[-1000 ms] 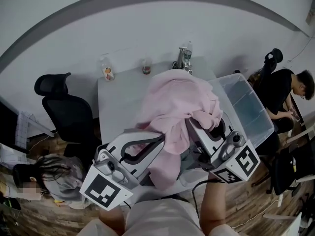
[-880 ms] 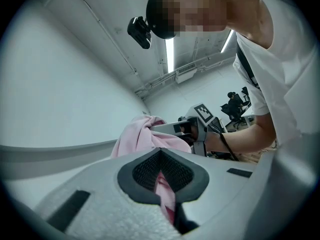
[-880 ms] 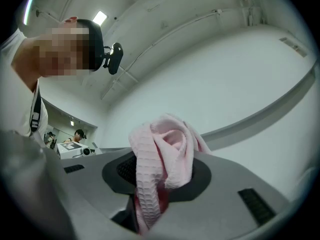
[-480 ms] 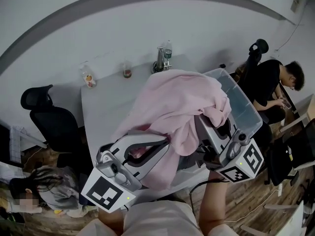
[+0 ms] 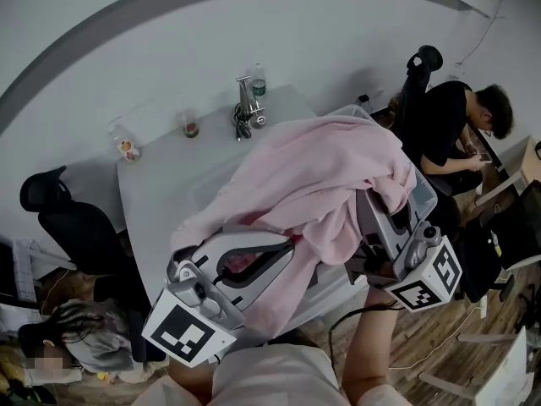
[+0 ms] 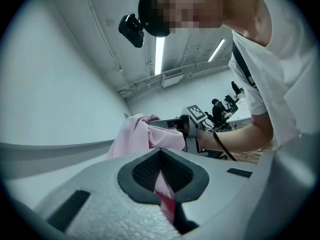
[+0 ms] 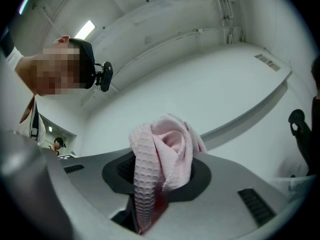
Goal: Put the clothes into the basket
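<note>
A large pink garment hangs in the air between both grippers and drapes over their jaws. My left gripper is shut on a fold of it; in the left gripper view the pink cloth is pinched between the dark pads. My right gripper is shut on a bunched, ribbed part of the cloth. The clear plastic basket stands at the table's right end, mostly hidden behind the garment.
The white table carries a small bottle, a cup and a metal stand with a bottle at its back edge. A black chair stands left. One person sits right, another lower left.
Both grippers have carried the garment to the right, so that it now covers most of the basket. Both grips are unchanged.
</note>
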